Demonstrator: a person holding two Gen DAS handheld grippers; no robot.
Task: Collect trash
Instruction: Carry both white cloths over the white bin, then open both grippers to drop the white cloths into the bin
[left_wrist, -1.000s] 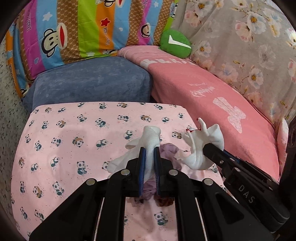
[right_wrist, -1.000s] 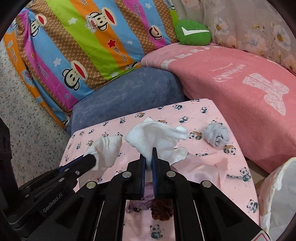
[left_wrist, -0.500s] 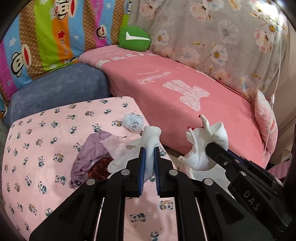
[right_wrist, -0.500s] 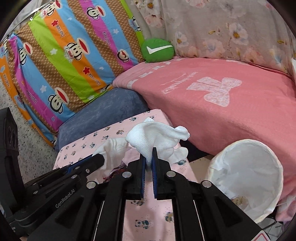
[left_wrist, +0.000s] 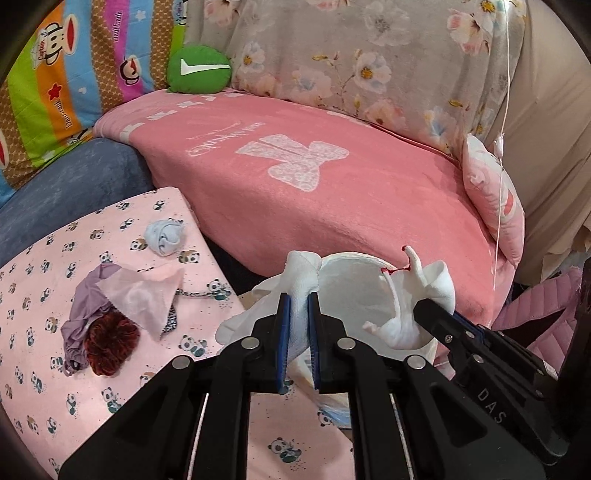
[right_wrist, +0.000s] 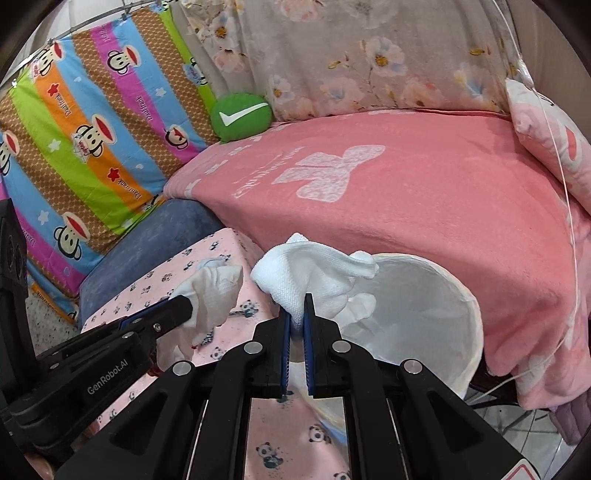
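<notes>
**Both grippers bring tissues to the bin**

Left gripper (left_wrist: 297, 314) is clamped on a white tissue (left_wrist: 301, 280); the right gripper (right_wrist: 295, 317) pinches another wad (right_wrist: 314, 273). Each hangs at the rim of the white bin (right_wrist: 436, 314) beside the panda table (left_wrist: 44, 295). The step looks like the carry; next, each should move over the opening and let go.

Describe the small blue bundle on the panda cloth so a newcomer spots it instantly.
Find the pink panda-print cloth beside the pink blanket. Near its far corner lies a pale blue balled-up sock, alone, away from the purple and maroon pile; it is the only blue item there.
</notes>
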